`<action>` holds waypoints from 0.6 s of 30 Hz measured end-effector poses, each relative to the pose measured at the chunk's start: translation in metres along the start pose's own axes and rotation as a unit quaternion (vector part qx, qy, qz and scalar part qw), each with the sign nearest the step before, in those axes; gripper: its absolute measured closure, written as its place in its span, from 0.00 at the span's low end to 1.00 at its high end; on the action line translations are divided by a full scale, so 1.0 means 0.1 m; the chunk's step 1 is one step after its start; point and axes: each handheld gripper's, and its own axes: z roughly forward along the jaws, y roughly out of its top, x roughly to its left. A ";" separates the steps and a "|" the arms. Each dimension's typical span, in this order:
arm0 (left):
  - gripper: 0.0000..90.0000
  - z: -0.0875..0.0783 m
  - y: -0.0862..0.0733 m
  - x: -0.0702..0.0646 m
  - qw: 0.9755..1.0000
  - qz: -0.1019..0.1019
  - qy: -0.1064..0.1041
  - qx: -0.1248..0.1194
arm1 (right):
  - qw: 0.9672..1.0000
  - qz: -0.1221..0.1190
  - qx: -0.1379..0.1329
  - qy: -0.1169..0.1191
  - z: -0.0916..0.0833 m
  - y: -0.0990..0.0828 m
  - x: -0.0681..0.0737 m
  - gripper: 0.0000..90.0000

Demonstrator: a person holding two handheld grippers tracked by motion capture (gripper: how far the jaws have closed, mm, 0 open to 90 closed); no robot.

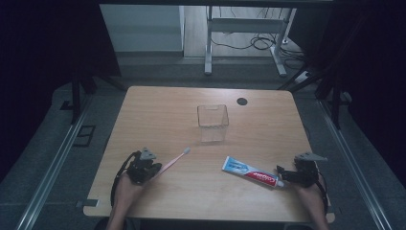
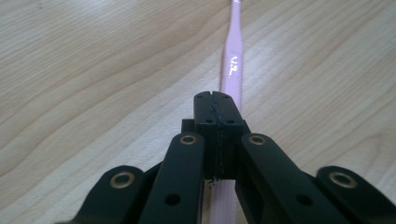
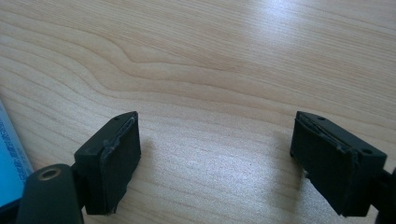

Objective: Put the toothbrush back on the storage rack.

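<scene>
Plainly, largest to smallest:

Surface: a pale wooden surface (image 1: pixel 158 110) carries everything; both sets of fingers sit low over its near edge, one toward each near corner.

Clear box: an open-topped clear box (image 1: pixel 213 122) stands upright well beyond both sets of fingers, roughly midway between them and touching nothing.

Toothpaste: a blue, white and red toothpaste tube (image 1: pixel 250 171) lies flat, its cap end just beside the right fingers; in the right gripper view a blue edge (image 3: pixel 10 163) sits outside one finger, not between the two.

Right gripper: the right gripper (image 1: pixel 283 173) has its fingers spread wide (image 3: pixel 116 161), with bare wood between them and nothing held.

Left gripper: the left gripper (image 1: pixel 152 168) has its fingers pressed together (image 2: pixel 215 114) on the handle of the toothbrush, pinching it near its tail end.

Toothbrush: a pink toothbrush (image 1: pixel 173 161) runs out ahead of the left fingers, slanting away toward the box; its handle (image 2: pixel 232 65) looks to lie on or just above the wood, and which of the two I cannot tell.

Small hole cover: a dark round disc (image 1: pixel 242 101) is set in the wood beyond the box, far from either set of fingers.

Step in hand: by my reading, the toothbrush grasp is made and the lift has not begun.

Next move: likely raise the brush clear, carry it forward over the box rim, tip it upright and let go; the thin handle could swivel in the pinch, so a slow lift seems wise.
</scene>
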 end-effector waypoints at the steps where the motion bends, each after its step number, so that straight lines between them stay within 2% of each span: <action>1: 0.99 0.00 0.00 -0.01 1.000 0.001 -0.001 0.001 | 1.000 0.000 0.000 0.000 0.00 0.00 0.00 0.18; 16: 0.99 0.02 0.00 -0.19 1.000 0.006 -0.022 0.011 | 1.000 0.000 0.000 0.000 0.00 0.00 0.00 0.17; 18: 0.99 0.04 0.00 -0.23 0.999 0.011 -0.028 0.016 | 1.000 0.000 0.000 0.001 0.00 0.00 0.00 0.17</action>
